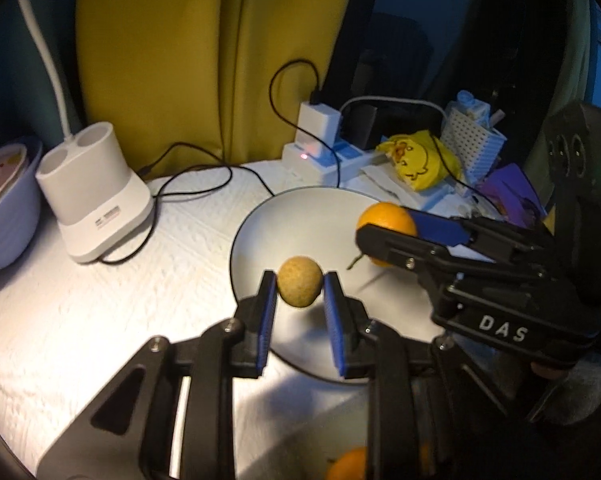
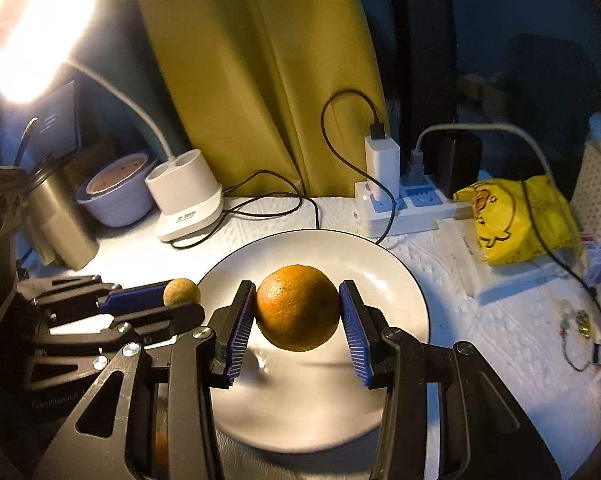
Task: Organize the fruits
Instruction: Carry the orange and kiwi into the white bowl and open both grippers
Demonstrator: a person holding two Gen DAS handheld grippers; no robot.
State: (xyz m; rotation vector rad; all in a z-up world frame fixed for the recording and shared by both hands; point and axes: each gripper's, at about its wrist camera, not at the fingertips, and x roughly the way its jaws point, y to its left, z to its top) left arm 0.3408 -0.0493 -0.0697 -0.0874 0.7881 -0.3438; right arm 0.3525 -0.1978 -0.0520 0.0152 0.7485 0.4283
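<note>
Orange pinched btwn right gripper pads, small brown fruit clamped in left gripper; both directly over white plate, straight drop

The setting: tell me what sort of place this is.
Probably a home desk or bedside table, not a kitchen: a lit desk lamp, a loaded power strip with chargers, and a yellow curtain behind the white plate.

We lose part of the orange behind the right gripper fingers. A second orange fruit below the left gripper is cut by the frame edge. Small trinkets right of the right gripper, possibly beads, too blurred.
</note>
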